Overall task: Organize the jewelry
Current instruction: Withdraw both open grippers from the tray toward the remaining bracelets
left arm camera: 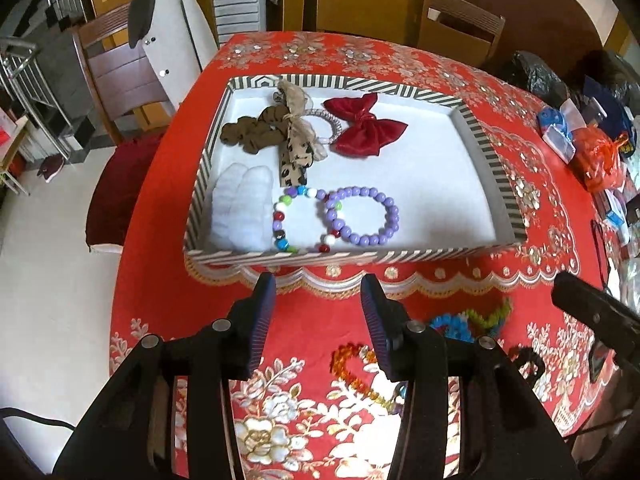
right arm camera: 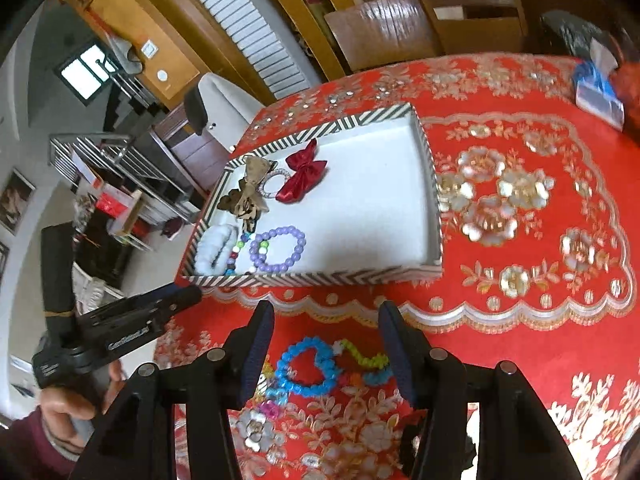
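Both the left gripper [left arm camera: 318, 320] and right gripper [right arm camera: 326, 350] hover part-open and empty over the surface [right arm camera: 520, 280]; the striped tray [left arm camera: 480, 160] holds a purple bracelet [left arm camera: 362, 216].

My left wrist camera sits behind my left gripper [left arm camera: 318, 316] and looks forward and steeply down along its two fingers. The striped tray [left arm camera: 486, 152] lies just ahead of the fingertips, squarely framed. My right wrist camera sits behind my right gripper [right arm camera: 326, 340], also facing down and forward, with a rolled horizon; the tray [right arm camera: 434, 200] lies ahead and slightly left of its fingertips. Both views share the tray and the red tablecloth [left arm camera: 440, 64]. Each view catches the other gripper at its edge.
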Demonstrator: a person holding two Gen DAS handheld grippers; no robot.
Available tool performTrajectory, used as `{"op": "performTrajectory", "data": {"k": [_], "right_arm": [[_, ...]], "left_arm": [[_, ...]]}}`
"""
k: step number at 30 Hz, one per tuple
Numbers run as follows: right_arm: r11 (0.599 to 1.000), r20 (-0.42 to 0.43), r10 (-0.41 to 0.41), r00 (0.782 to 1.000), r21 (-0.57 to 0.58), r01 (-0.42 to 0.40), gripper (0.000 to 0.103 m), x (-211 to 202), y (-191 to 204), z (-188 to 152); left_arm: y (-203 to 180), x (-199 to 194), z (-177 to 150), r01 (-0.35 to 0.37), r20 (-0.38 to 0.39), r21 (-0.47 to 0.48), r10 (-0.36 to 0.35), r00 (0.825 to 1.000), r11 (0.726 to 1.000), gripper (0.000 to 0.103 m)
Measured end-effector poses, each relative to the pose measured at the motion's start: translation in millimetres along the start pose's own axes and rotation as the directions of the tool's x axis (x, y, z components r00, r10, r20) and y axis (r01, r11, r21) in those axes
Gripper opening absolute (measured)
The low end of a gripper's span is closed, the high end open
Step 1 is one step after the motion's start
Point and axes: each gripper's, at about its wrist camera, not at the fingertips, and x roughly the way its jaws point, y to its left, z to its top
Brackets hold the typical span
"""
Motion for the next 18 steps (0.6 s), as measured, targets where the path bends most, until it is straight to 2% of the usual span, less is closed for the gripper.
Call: {"op": "performTrajectory", "data": {"k": [6,11,13,18], "right_arm": [[1.0,-0.018,-0.02,1.0,-0.011,0.02,0.052,33.3,2.7,21.6],[0.999,-0.069,-0.047,0.997,-0.013,0.046,0.052,69.5,-7.5,42.6],[0.998,-0.114,-0.056,0.992,-0.014,0.054,0.052,86.3,-15.2,48.5],[0.998,-0.171,-0.045,0.984,-0.039,0.039,0.052,102.4,-21.4,49.2]], "left_arm": [[25.6,8.3,12.0,-0.033,-0.001,-0.077,0.033,0.999,0.996,0.044],[40.2,29.6,25.1,-0.073,-0.036,-0.123,0.069,0.997,0.99,0.046],[43.7,38.5,26.9,-0.08,-0.052,-0.141,0.074,0.996,0.987,0.046],[39.7,53.4,31.5,-0.117,-0.063,-0.109,0.111,0.992,0.987,0.049]]}}
